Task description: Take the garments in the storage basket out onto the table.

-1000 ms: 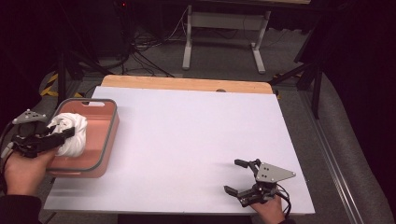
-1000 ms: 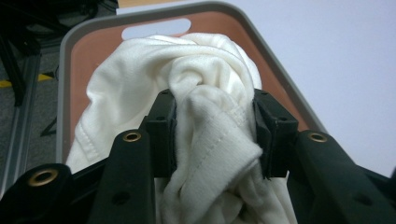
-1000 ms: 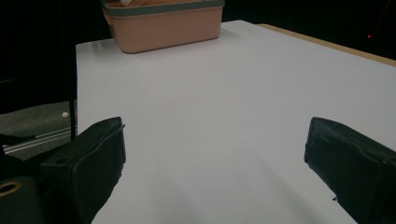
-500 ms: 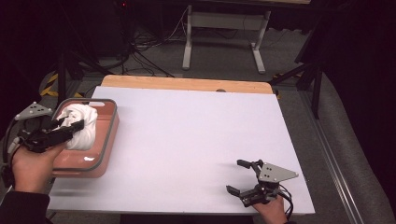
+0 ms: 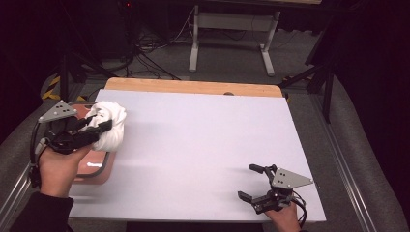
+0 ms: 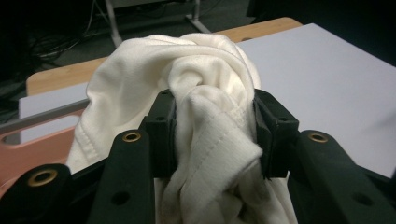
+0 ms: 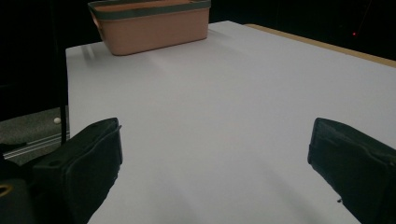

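Observation:
A crumpled white cloth (image 5: 109,124) hangs in my left gripper (image 5: 107,125), lifted above the right rim of the salmon-pink bin (image 5: 99,166) at the table's left edge. In the left gripper view the black pads squeeze the bunched white cloth (image 6: 205,93) from both sides, and the bin (image 6: 37,147) lies below at the left. My right gripper (image 5: 251,181) rests near the front right of the white tabletop (image 5: 203,135), jaws spread wide with nothing between them. The right gripper view looks across the tabletop (image 7: 224,102) to the bin (image 7: 152,23) far off.
A wooden strip (image 5: 193,87) runs along the table's far edge. Beyond it stand a metal frame (image 5: 232,43) and loose cables on a dark floor. Grey padded borders flank the table on both sides.
My left gripper has risen and moved away from me and to the right, lifting the white cloth out of the bin. The right gripper has stayed where it was.

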